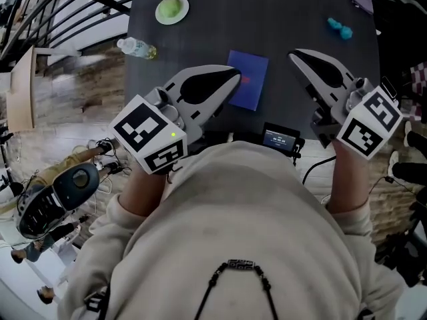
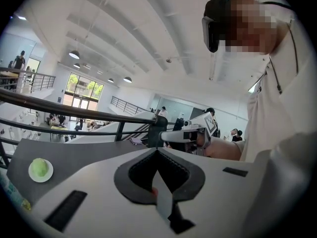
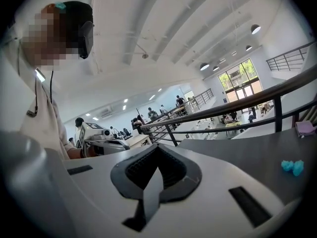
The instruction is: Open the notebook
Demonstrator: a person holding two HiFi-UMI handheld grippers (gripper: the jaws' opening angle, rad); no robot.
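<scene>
Notebook (image 1: 248,80): blue cover, closed, flat on the dark table (image 1: 293,19), a little way in from the near edge and roughly between my two grippers. There is a small reddish mark on the cover, too blurred to read.

Left gripper (image 1: 233,79): jaws pressed together, tips meeting, nothing between them. From the head view its tip overlaps the notebook's left edge. I cannot tell whether it touches the cover or sits just above it.

Right gripper (image 1: 295,56): jaws also closed tight and empty. It sits to the right of the notebook with a strip of bare table between them, so there is no contact.

Both grippers angle inward toward the far side of the table. The marker cubes sit at the back, over my hands.

Near edge, just behind the notebook: a small black device (image 1: 280,139) with a lit screen, its text too small to read.

Far left of the table: a pale green plate (image 1: 172,9) with a green round thing on it. Nearer, at the left edge, a clear plastic bottle (image 1: 137,47) lies on its side.

Far right: a small teal object (image 1: 339,27), well apart from the notebook. A lilac item (image 3: 303,128) sits at the far corner beyond it, but I cannot make out what it is.
</scene>
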